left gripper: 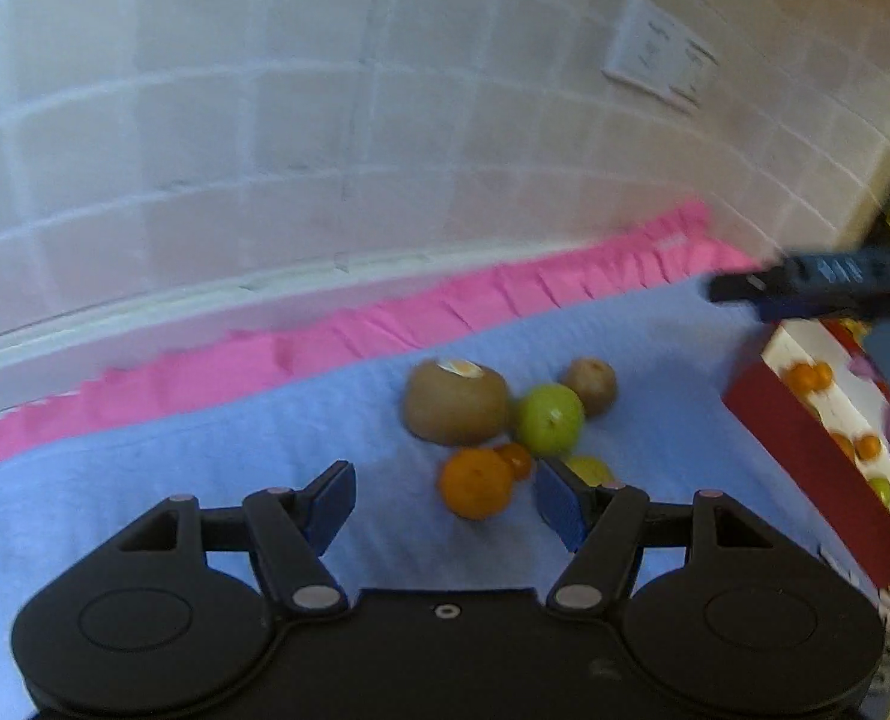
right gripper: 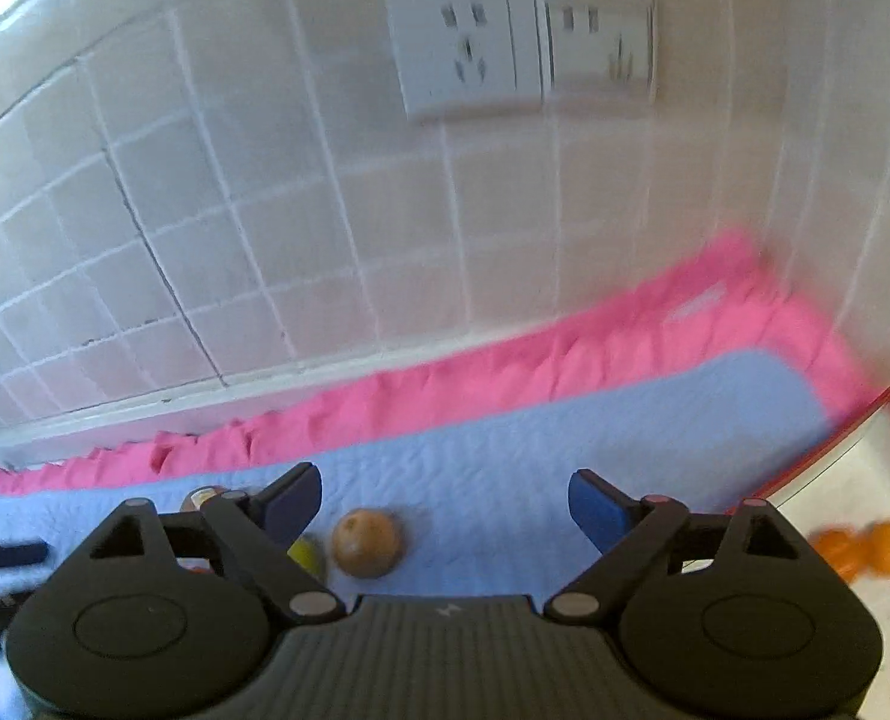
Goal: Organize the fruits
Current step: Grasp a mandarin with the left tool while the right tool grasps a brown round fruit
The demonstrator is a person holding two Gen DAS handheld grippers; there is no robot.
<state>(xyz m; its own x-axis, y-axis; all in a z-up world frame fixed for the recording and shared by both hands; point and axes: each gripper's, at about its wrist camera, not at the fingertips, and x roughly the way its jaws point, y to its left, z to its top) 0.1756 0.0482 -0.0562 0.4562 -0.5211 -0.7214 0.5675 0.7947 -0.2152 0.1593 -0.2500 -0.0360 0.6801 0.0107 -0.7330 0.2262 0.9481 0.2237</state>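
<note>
Left gripper (left gripper: 441,507): jaws apart, nothing between the pads; blue pads angled down toward the fruit pile on the blue mat (left gripper: 144,480).

Right gripper (right gripper: 445,510): jaws apart, nothing gripped; only mat shows between the pads. In the left view it enters blurred from the right edge, above the box.

Fruit pile, left view, all on the mat, clustered and touching or nearly so:
- large kiwi (left gripper: 455,401), pale sticker on top, at the back left of the pile;
- small kiwi (left gripper: 592,385), back right;
- green apple (left gripper: 550,419), between the two kiwis, just in front;
- orange (left gripper: 476,483), nearest the gripper, lying ahead of the gap between the pads;
- small orange fruit (left gripper: 515,459), wedged between orange and apple;
- yellow-green fruit (left gripper: 589,471), partly hidden behind the right pad; kind unclear.

Box (left gripper: 805,462): red-sided, printed with fruit pictures, at the right edge of the mat, apart from the pile.

Pink cloth (left gripper: 384,324): under the mat, its ruffled border showing along the wall.

Tiled wall (left gripper: 264,120): white, with a double socket (right gripper: 523,45).

Both views are motion-blurred.
</note>
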